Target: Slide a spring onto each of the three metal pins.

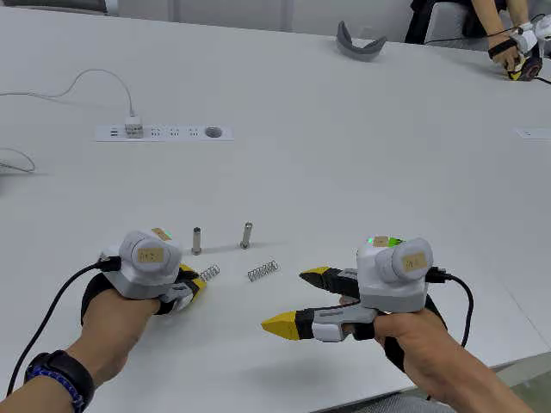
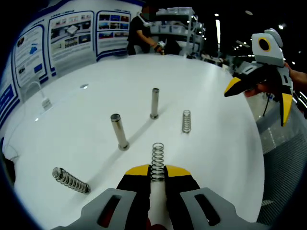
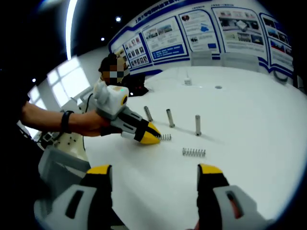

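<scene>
Two metal pins stand upright on the white table (image 1: 344,155), one (image 1: 196,240) just beyond my left gripper (image 1: 194,284) and one (image 1: 246,235) to its right. In the left gripper view they are the near pin (image 2: 119,131) and the far pin (image 2: 154,103). My left gripper (image 2: 157,171) is shut on a spring (image 2: 157,158) that sticks out forward. A loose spring (image 1: 263,271) (image 2: 186,120) lies between the grippers. What looks like a pin wearing a spring (image 2: 71,180) lies flat at the lower left. My right gripper (image 1: 297,299) (image 3: 153,175) stands open and holds nothing.
A white power strip (image 1: 164,132) with a plugged charger and cable lies at the back left. A grey curved object (image 1: 359,43) rests far back. Another person's hands (image 1: 516,47) work at the far right corner. The table's front edge runs near my right hand.
</scene>
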Motion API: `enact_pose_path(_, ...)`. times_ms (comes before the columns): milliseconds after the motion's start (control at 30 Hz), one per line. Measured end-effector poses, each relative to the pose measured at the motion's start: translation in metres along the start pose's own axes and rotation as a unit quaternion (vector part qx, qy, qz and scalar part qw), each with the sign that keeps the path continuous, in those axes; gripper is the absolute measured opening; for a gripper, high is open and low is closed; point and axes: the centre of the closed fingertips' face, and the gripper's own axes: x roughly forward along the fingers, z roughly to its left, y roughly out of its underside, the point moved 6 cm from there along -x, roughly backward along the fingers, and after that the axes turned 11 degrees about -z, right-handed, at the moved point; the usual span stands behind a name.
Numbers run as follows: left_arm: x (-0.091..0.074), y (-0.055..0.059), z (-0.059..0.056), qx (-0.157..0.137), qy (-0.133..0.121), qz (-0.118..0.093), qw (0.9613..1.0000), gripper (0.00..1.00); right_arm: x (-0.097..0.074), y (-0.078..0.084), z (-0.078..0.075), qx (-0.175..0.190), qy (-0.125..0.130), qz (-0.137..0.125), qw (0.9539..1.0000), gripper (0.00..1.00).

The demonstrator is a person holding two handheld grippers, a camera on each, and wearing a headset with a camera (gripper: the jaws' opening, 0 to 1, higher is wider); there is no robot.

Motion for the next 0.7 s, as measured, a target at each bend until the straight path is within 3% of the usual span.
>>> enact_pose_path(333,-0.012,0.006,0.0,-0.022,-0.008,-0.006,0.9997,0.11,0.002,-0.001,0.001,0.0,-0.003,0.0,1.0,0.73)
enact_pose_path(700,-0.03,0.01,-0.008,-0.037,-0.012,-0.015,0.9991,0.11,0.004,0.002,0.004,0.004,-0.007,0.004,1.0,0.73)
